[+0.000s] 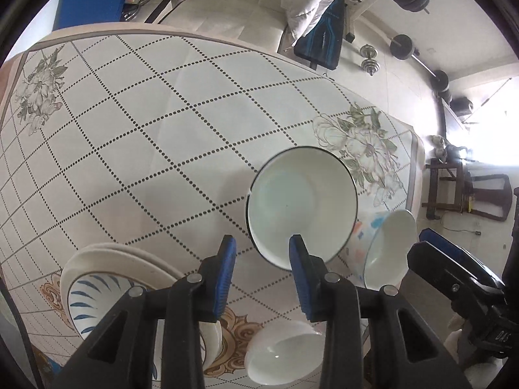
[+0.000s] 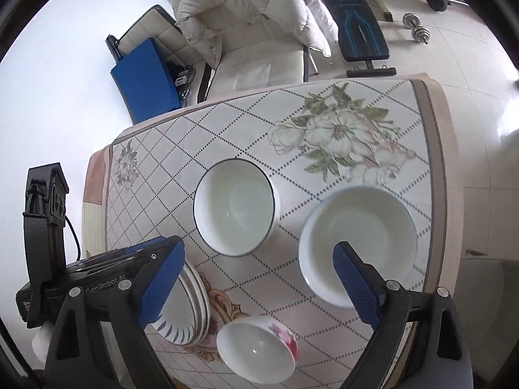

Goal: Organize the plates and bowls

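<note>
A white bowl with a black rim [image 1: 301,207] [image 2: 236,207] stands upright on the patterned table [image 1: 162,129]. To its right is a wider white bowl with pastel spots outside [image 1: 386,246] [image 2: 356,243]. A small bowl with red flowers [image 2: 259,350] [image 1: 282,353] sits near the front edge. A stack of plates with blue feather marks [image 1: 107,278] [image 2: 191,311] lies at the left. My left gripper [image 1: 262,256] hangs above the table, its jaws apart and empty. My right gripper [image 2: 259,265] is wide open over the bowls and holds nothing.
Behind the table stands a white chair with a white padded jacket [image 2: 246,16] over it, and a blue cushion [image 2: 146,81] leans beside it. A weight bench [image 2: 356,22] and dumbbells [image 2: 418,27] sit on the floor. The table's right edge [image 2: 441,168] is close to the spotted bowl.
</note>
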